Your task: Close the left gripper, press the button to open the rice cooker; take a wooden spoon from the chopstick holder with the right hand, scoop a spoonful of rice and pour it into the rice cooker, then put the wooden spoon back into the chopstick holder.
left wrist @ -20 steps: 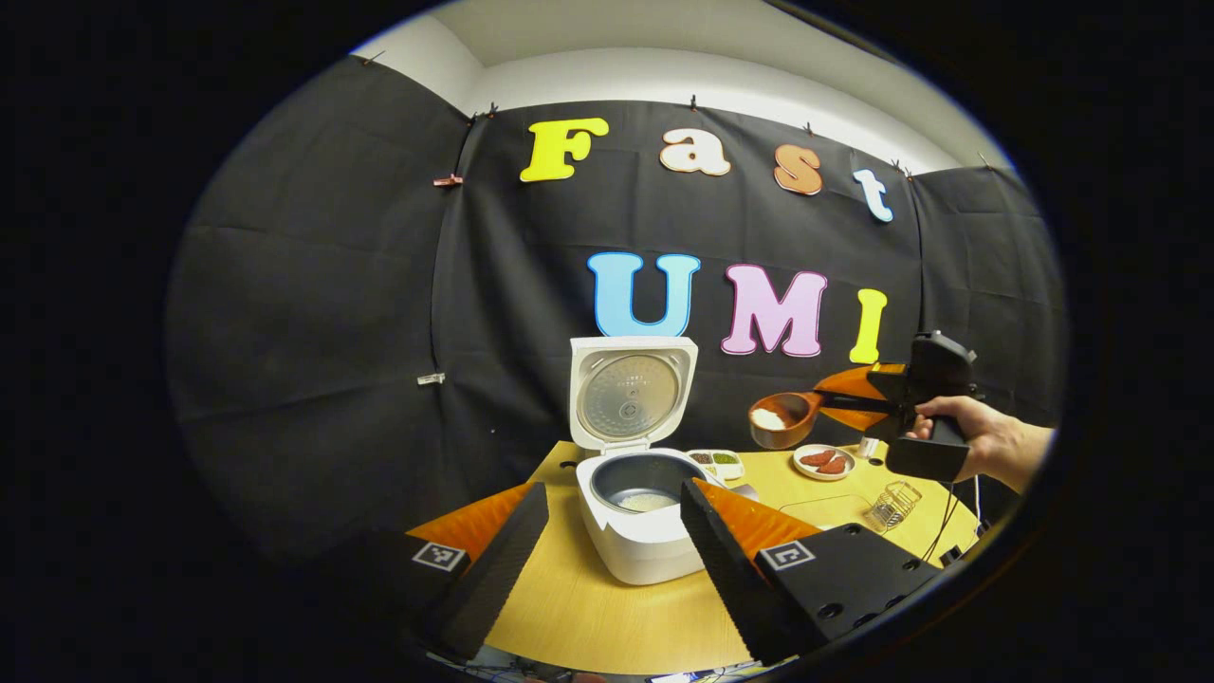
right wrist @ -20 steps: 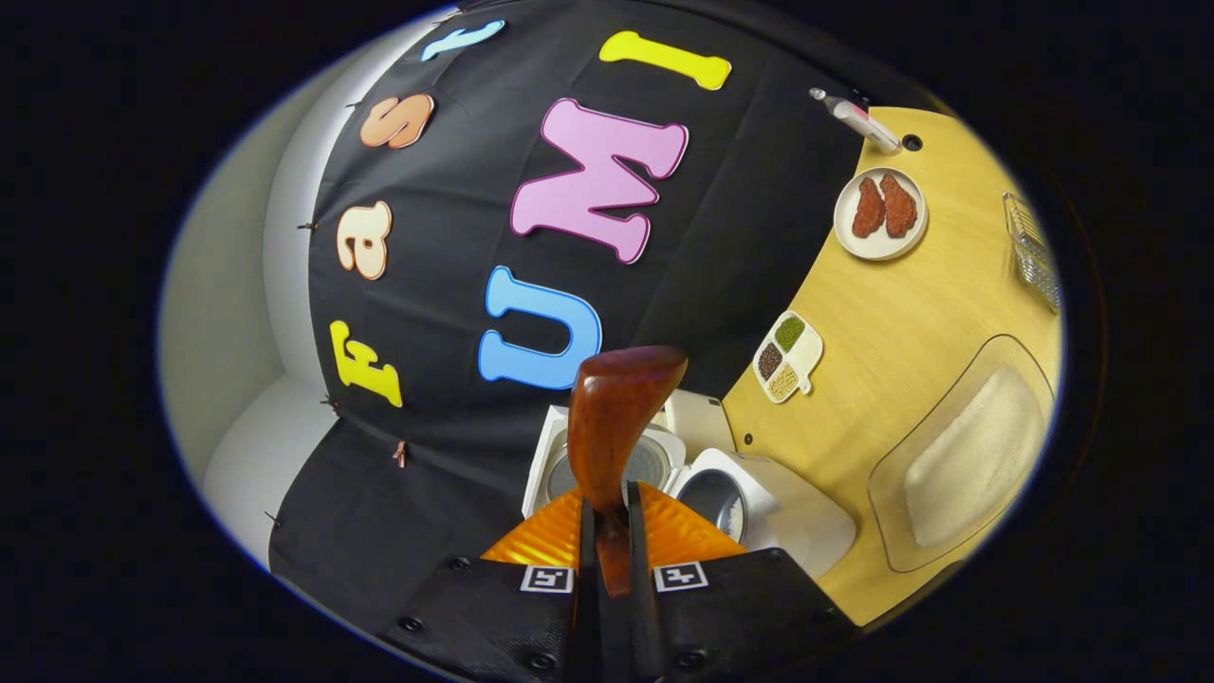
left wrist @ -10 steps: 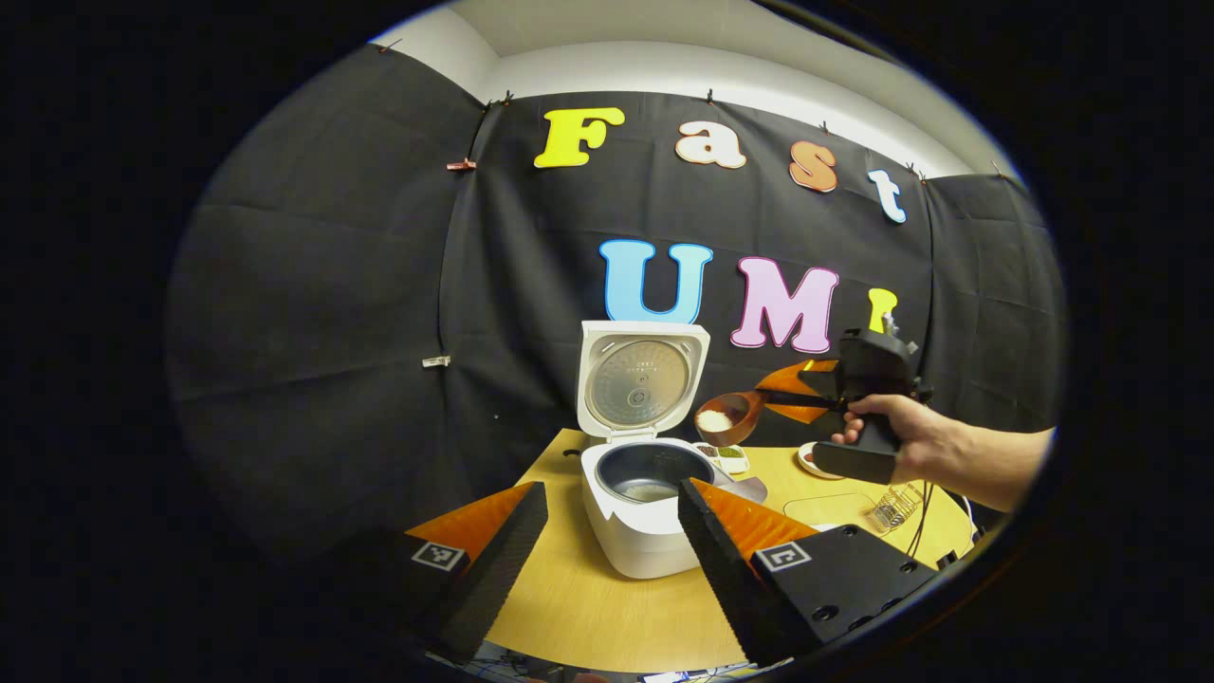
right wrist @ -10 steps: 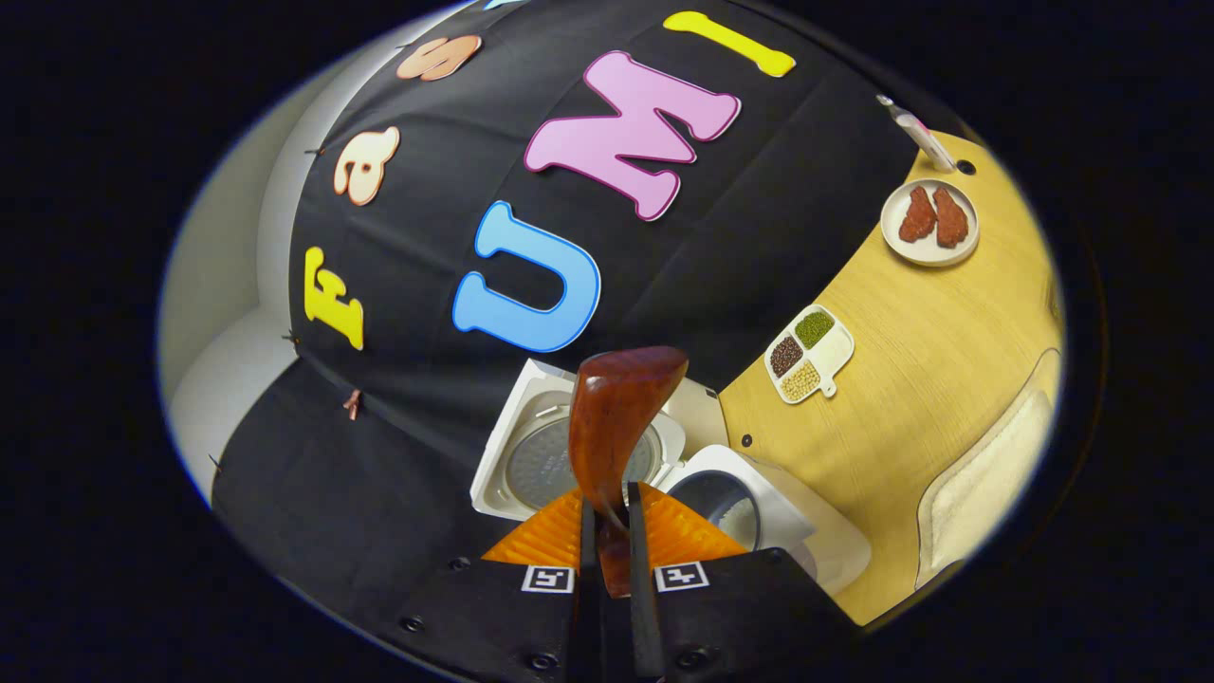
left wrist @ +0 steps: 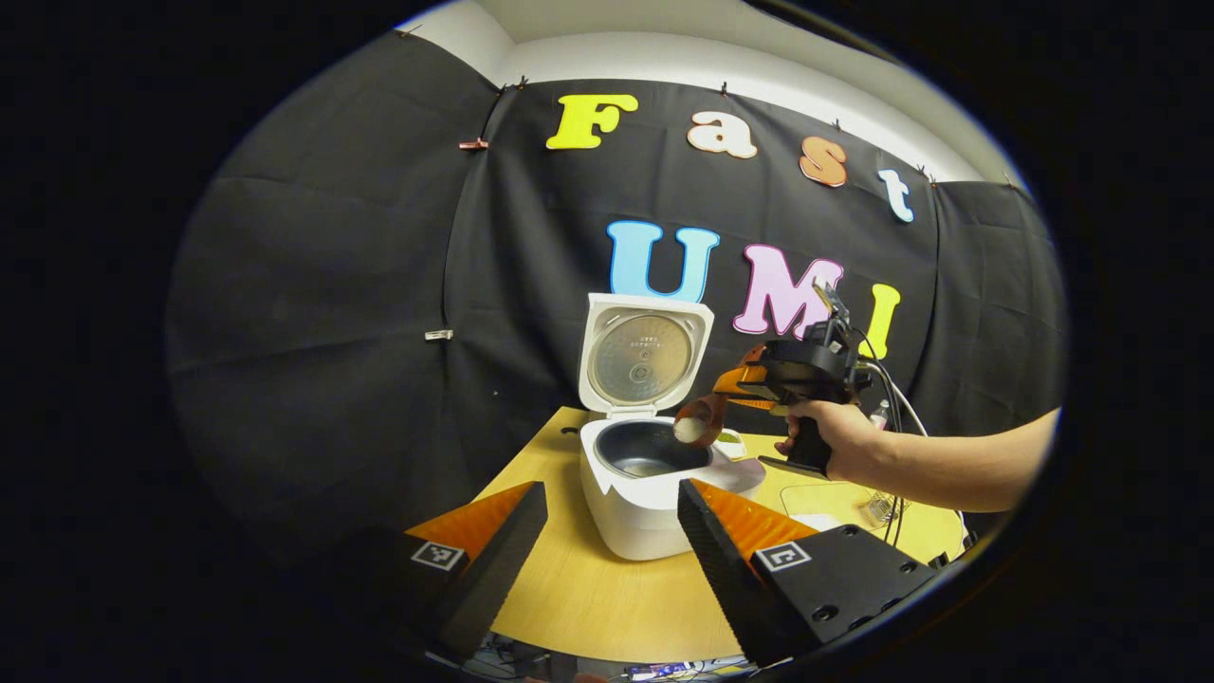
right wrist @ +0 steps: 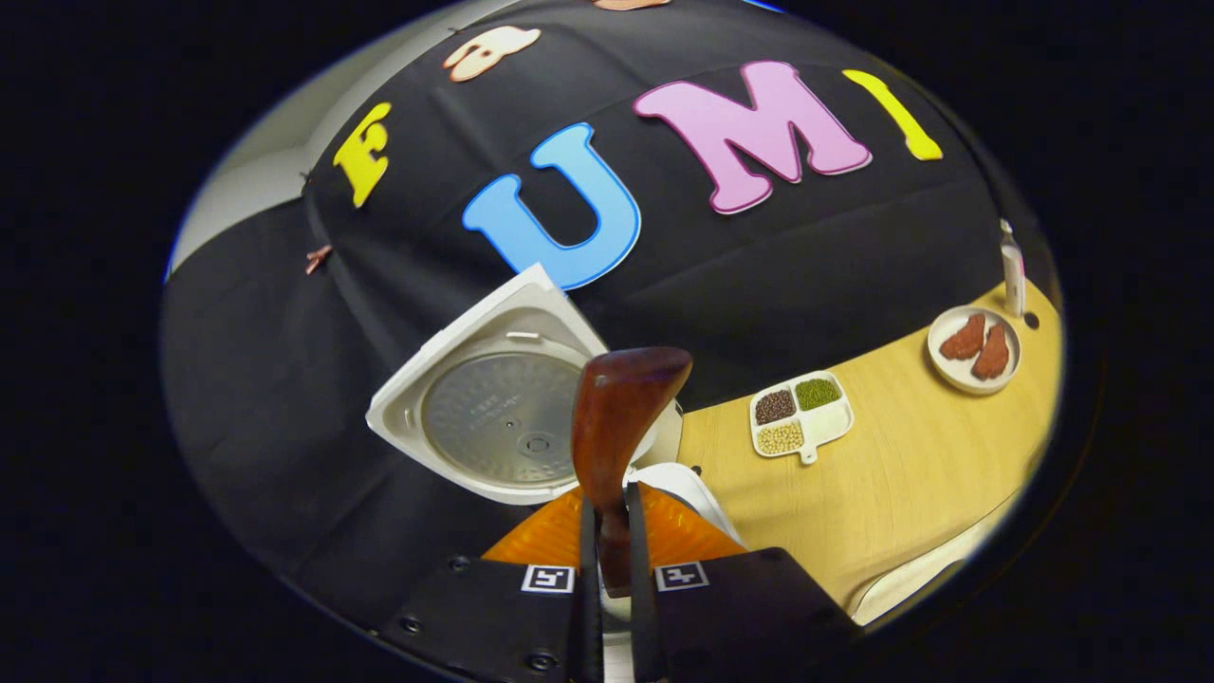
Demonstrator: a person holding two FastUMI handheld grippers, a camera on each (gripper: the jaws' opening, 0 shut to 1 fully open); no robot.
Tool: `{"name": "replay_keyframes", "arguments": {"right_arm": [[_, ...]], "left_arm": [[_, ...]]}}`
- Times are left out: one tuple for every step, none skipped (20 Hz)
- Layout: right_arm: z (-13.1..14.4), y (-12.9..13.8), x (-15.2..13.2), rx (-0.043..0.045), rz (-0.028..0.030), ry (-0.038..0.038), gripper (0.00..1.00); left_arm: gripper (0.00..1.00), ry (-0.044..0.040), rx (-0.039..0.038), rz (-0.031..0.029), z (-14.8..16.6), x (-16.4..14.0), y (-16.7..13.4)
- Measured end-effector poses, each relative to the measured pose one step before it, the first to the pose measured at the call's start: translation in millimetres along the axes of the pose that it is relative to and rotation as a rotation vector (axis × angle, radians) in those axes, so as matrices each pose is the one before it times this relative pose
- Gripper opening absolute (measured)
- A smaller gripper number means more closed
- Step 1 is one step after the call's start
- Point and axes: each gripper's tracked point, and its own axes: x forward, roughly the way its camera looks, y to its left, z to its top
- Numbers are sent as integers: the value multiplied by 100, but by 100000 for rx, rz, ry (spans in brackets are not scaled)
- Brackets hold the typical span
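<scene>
- The right gripper (right wrist: 607, 531) has its fingers squeezed tight on the wooden spoon (right wrist: 616, 417).
- The spoon's bowl, with rice in it, tips over the open rice cooker (left wrist: 645, 493) on the tabletop (left wrist: 588, 598).
- The left gripper (left wrist: 607, 545) has its fingers wide apart, holding nothing.

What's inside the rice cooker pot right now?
In the left gripper view, the rice cooker pot holds a pale patch of rice at the bottom; the wooden spoon bowl over the rim covers part of it.

The wooden spoon (left wrist: 695, 424) hangs over the rice cooker (left wrist: 643, 493), which stands on the table (left wrist: 597, 598).
</scene>
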Motion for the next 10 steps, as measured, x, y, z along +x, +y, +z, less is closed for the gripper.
{"name": "replay_keyframes", "arguments": {"right_arm": [[-260, 297, 452, -4985, -136, 498, 16], [-311, 270, 378, -4585, 304, 862, 16], [-276, 437, 315, -4033, 685, 747, 16], [-79, 393, 292, -3585, 529, 168, 16], [-96, 338, 185, -2979, 43, 213, 16], [-15, 297, 75, -2818, -15, -168, 16], [-132, 243, 166, -3147, -343, 597, 16], [-247, 191, 99, -3402, -93, 615, 16], [-56, 244, 140, -3569, -28, 256, 16], [60, 59, 157, -3421, -44, -127, 16]], "left_arm": [[95, 429, -729, -127, -78, -78, -17], [95, 553, -1109, -841, -267, -146, -215], [96, 330, -847, -581, -166, -86, -224], [95, 337, -245, -427, -285, -194, -116], [96, 126, 418, 79, -92, -175, 5], [96, 87, 510, 378, -162, -184, 167], [95, -96, 183, 115, 27, -179, 5], [96, -280, -92, 85, -203, -376, 108], [98, -139, -166, 133, -70, -168, 176], [95, -23, -68, 13, -191, -60, 197]]}}
